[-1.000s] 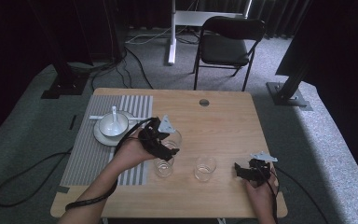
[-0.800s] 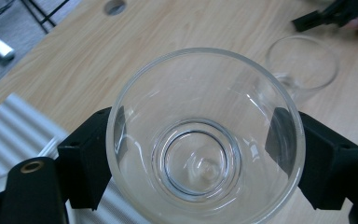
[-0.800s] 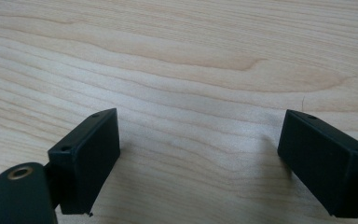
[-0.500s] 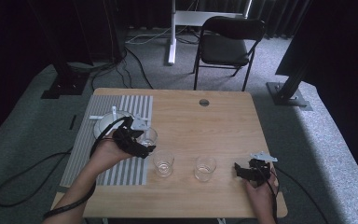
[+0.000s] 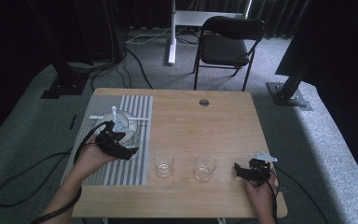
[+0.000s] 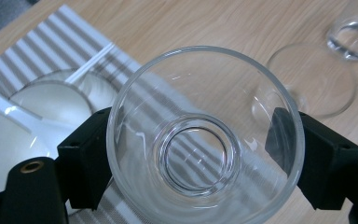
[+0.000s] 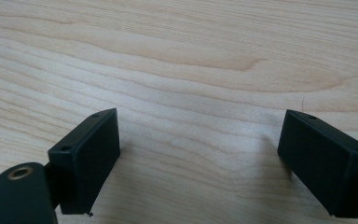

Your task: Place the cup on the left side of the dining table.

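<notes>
My left gripper [image 5: 129,148] is shut on a clear glass cup [image 6: 205,140], its two black jaws pressing the cup's sides. It holds the cup [image 5: 133,141] over the striped mat [image 5: 121,175], just in front of a white plate [image 5: 121,120] with a white utensil across it. Two more clear glasses stand on the bare wood: one [image 5: 163,163] near the mat's right edge, the other [image 5: 205,168] further right. My right gripper [image 5: 239,170] rests low at the table's front right, jaws wide apart [image 7: 198,154] over bare wood, holding nothing.
The wooden table [image 5: 205,126] has a round cable hole [image 5: 204,102] near its far edge. A black folding chair [image 5: 228,44] stands behind the table, and cables trail on the floor to the left.
My left gripper has carried the glass cup leftward from the table's middle onto the striped mat near the plate. The right gripper has stayed put.
</notes>
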`<state>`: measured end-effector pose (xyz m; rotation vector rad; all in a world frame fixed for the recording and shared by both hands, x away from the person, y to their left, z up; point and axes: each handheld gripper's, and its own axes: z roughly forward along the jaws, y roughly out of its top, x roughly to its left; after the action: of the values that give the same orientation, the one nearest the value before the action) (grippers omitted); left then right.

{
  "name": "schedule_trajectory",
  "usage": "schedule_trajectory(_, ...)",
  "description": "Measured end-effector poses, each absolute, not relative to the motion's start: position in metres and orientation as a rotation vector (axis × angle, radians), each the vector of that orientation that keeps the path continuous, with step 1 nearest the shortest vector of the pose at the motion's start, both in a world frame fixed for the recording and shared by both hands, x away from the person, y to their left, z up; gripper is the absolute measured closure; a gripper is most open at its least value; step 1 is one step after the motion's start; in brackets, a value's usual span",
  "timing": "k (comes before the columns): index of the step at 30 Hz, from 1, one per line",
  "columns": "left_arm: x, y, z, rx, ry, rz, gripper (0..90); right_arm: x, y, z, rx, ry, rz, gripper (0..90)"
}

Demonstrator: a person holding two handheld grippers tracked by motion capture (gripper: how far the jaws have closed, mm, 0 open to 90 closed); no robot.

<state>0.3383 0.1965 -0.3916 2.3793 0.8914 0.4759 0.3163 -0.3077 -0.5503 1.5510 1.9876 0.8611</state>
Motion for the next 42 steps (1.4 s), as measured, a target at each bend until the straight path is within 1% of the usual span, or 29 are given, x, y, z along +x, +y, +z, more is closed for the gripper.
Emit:
schedule_trajectory(9,0.338,0.225,-0.410,2.343,0.995,0.492,18.5,0.316,-0.308,-0.550,1.549,1.989,0.860,12.4)
schedule_trajectory(12,0.340,0.230,-0.420,2.361,1.022,0.499,18.5,0.316,-0.308,-0.550,1.550,1.989,0.860,12.4)
schedule_trajectory(16,0.343,0.236,-0.434,2.363,1.049,0.461,18.6,0.316,-0.308,-0.550,1.549,1.989,0.860,12.3)
schedule_trajectory(26,0.349,0.246,-0.458,2.368,1.104,0.420,18.6,0.316,-0.308,-0.550,1.550,1.988,0.860,12.4)
schedule_trajectory(31,0.349,0.247,-0.468,2.393,1.113,0.426,18.5,0.316,-0.308,-0.550,1.550,1.989,0.860,12.4)
schedule_trajectory(36,0.349,0.253,-0.472,2.350,1.124,0.398,18.5,0.316,-0.308,-0.550,1.550,1.988,0.860,12.4)
schedule_trajectory(42,0.347,0.253,-0.473,2.340,1.114,0.414,18.4,0.316,-0.308,-0.550,1.550,1.988,0.860,12.4)
